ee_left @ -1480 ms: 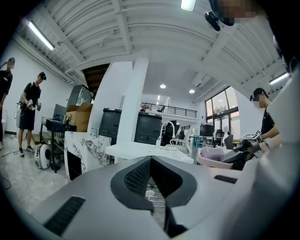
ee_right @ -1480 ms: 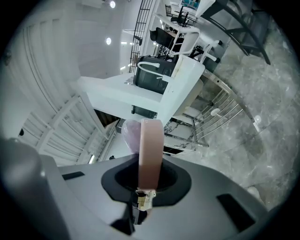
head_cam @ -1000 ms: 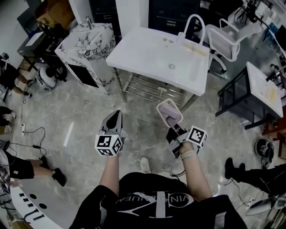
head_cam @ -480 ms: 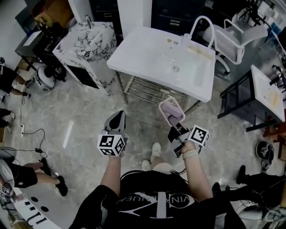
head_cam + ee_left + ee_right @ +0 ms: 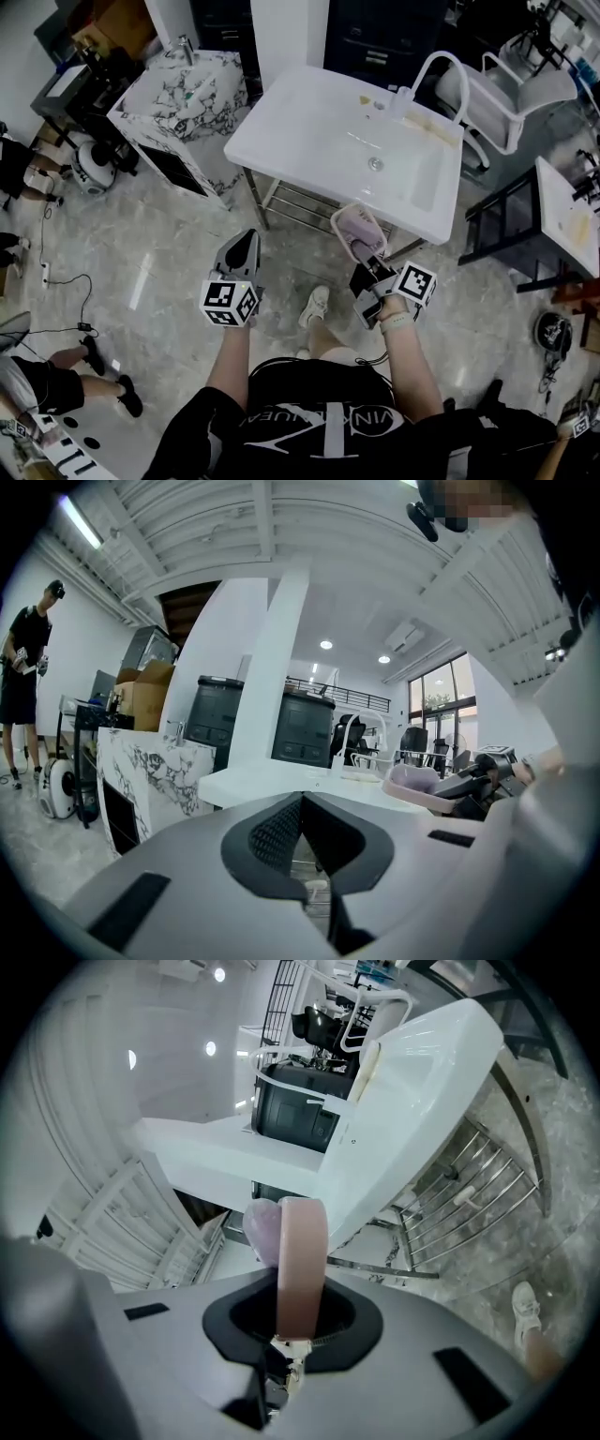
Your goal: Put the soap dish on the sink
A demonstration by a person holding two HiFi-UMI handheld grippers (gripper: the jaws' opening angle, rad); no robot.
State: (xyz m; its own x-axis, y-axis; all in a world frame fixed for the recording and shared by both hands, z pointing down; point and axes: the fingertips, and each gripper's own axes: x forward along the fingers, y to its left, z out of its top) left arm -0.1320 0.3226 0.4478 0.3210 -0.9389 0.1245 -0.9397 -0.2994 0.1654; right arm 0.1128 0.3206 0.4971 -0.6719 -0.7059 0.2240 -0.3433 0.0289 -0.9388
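Note:
The white sink (image 5: 319, 141) stands on a metal frame ahead of me, with a curved white faucet (image 5: 433, 67) at its back edge. My right gripper (image 5: 367, 267) is shut on the rim of a pink soap dish (image 5: 354, 232) that holds a pale purple soap. It carries the dish in the air just short of the sink's front edge. In the right gripper view the dish (image 5: 300, 1260) stands edge-on between the jaws, with the sink (image 5: 403, 1101) beyond. My left gripper (image 5: 244, 248) is shut and empty, out to the left of the dish (image 5: 427, 785).
A marble-patterned cabinet (image 5: 183, 94) stands left of the sink. A white chair (image 5: 525, 94) and a dark-framed table (image 5: 553, 206) are at the right. People stand at the left edge. My shoe (image 5: 314, 305) shows on the grey floor, and a cable (image 5: 56, 281) lies at the left.
Both grippers have moved forward toward the sink, which now lies closer. The dish stays gripped in the right gripper, and the left gripper stays shut.

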